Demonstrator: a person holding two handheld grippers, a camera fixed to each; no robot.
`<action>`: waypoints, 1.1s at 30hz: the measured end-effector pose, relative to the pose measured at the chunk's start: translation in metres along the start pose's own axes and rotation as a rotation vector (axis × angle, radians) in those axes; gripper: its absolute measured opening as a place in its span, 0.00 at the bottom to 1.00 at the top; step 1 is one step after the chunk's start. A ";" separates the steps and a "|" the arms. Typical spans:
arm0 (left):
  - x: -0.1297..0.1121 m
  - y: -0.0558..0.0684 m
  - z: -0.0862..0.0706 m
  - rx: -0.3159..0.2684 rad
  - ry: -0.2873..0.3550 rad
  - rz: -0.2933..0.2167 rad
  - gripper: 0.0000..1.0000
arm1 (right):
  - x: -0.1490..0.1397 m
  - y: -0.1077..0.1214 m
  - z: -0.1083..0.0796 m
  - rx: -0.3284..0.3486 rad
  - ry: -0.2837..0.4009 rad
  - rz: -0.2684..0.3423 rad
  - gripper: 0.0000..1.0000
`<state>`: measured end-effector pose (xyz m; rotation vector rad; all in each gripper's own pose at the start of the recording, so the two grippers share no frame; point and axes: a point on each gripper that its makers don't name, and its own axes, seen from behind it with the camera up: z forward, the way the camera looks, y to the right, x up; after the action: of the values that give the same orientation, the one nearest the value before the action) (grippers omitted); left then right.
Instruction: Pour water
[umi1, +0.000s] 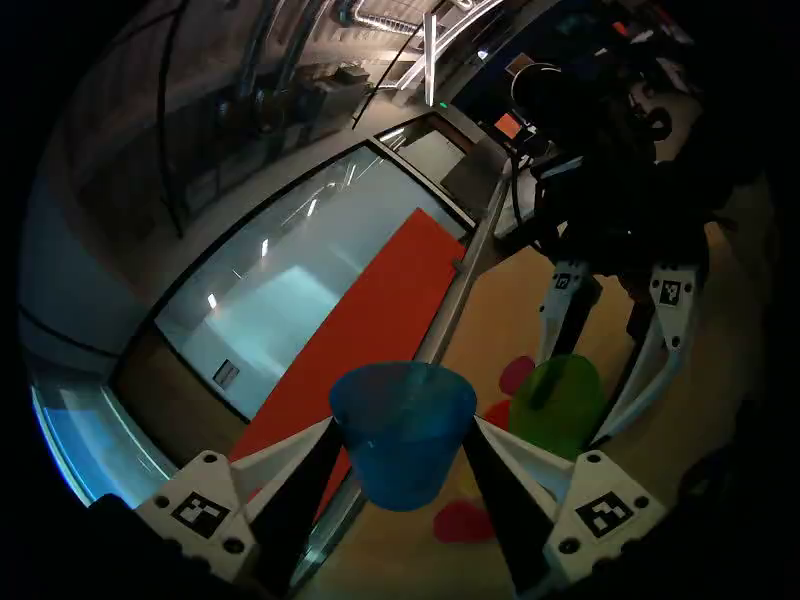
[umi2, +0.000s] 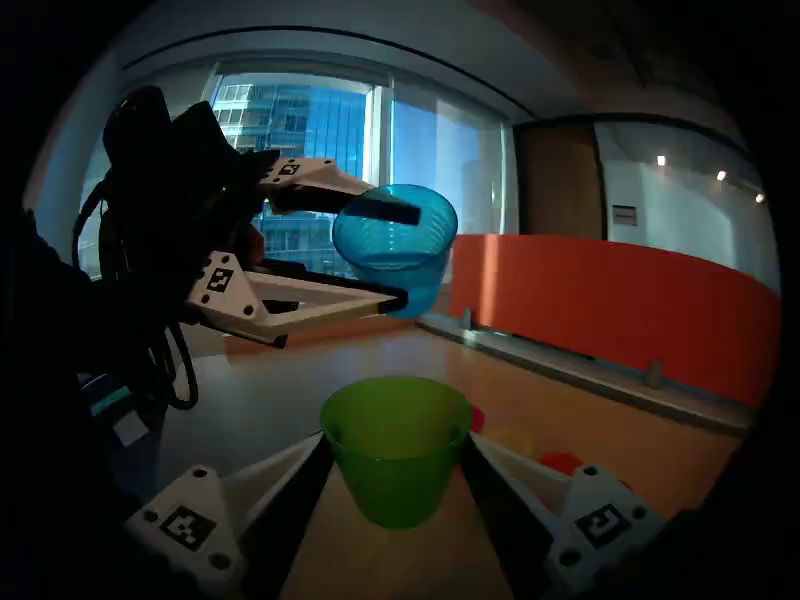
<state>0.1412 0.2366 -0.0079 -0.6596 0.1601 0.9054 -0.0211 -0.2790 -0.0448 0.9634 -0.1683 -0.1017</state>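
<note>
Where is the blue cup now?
In the right gripper view, the blue cup is tilted in the left gripper, above the green cup in the right gripper.

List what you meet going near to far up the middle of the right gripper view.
Near to far: green cup in the right claw → blue cup, tipped, in the left claw → window.
</note>
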 end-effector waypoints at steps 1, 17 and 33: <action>0.001 0.000 0.000 0.000 0.001 0.005 0.84 | 0.000 0.000 0.000 -0.001 0.001 0.000 0.88; 0.009 -0.004 0.002 0.015 0.002 0.090 0.83 | 0.005 0.001 -0.001 0.002 0.010 -0.004 0.88; 0.015 -0.007 0.000 0.028 0.004 0.156 0.84 | 0.008 0.001 -0.002 0.000 0.017 -0.009 0.88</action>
<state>0.1555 0.2442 -0.0104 -0.6290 0.2299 1.0501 -0.0130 -0.2782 -0.0447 0.9651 -0.1479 -0.1015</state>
